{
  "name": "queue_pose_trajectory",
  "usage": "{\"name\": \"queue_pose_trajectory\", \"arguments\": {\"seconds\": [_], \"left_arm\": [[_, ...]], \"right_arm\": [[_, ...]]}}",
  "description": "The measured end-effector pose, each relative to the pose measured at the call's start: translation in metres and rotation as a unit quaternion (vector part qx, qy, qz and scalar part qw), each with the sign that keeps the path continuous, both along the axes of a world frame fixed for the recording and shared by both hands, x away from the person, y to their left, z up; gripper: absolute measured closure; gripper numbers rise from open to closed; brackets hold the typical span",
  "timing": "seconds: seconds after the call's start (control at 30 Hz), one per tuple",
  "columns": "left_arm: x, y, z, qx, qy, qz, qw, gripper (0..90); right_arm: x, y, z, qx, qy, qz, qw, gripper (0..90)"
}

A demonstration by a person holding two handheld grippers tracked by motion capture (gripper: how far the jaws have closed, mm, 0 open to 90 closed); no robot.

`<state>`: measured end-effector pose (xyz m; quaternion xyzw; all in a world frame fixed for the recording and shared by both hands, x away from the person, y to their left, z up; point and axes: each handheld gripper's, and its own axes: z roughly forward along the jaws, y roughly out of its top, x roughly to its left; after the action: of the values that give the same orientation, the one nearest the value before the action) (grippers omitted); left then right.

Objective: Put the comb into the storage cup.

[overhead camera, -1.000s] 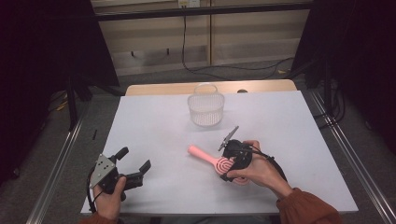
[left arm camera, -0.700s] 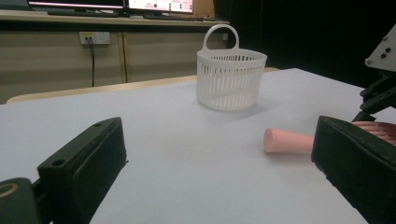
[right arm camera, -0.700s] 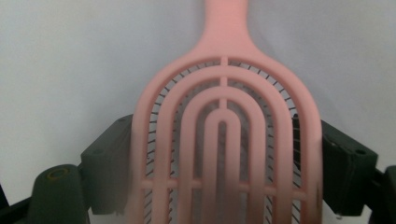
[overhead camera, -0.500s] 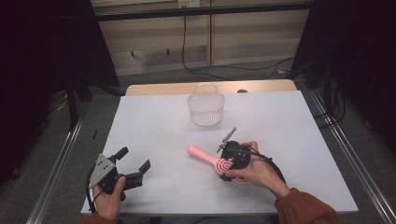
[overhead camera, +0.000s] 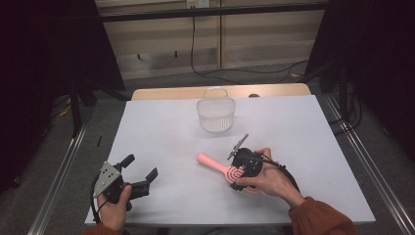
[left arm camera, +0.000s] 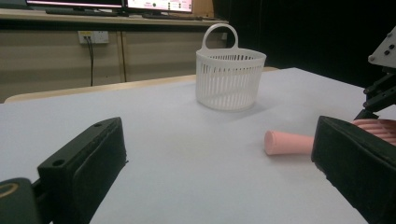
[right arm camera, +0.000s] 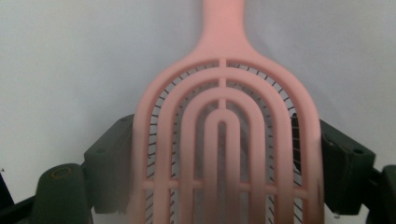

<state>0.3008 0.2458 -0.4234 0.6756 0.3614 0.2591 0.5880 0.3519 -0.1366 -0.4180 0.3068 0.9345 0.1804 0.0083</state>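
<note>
Nearest the person's edge of the white table, the left gripper rests low in the left hand with its jaws spread wide and nothing between them — idle, by the look of it. Over to the right, the right gripper sits down on the pink hairbrush. From the right gripper view the two black jaws flank the brush's slotted head, pressed against both edges, so the grip looks made. The brush lies flat on the table, its handle pointing away toward the far left. Farther back, near the table's far edge, a white slatted basket stands upright with its handle raised, well apart from the brush. The step in hand seems to be the pickup; the basket looks the likely goal. Next comes a clean lift — level, so the long handle clears the basket's rim on the way in.
</note>
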Motion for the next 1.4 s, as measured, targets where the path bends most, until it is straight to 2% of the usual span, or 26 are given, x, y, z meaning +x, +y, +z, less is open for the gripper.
{"name": "queue_pose_trajectory", "arguments": {"seconds": [0.73, 1.4], "left_arm": [[0.0, 0.0, 0.0, 0.002, 0.0, -0.002, 1.0, 3.2], [-0.001, 0.0, 0.0, -0.002, 0.0, -0.001, 1.0, 3.2]], "right_arm": [[-0.002, -0.002, 0.01, 0.013, -0.016, 0.006, 0.9998, 19.7], [-0.004, -0.009, 0.024, 0.032, -0.03, -0.006, 0.999, 20.0]]}}
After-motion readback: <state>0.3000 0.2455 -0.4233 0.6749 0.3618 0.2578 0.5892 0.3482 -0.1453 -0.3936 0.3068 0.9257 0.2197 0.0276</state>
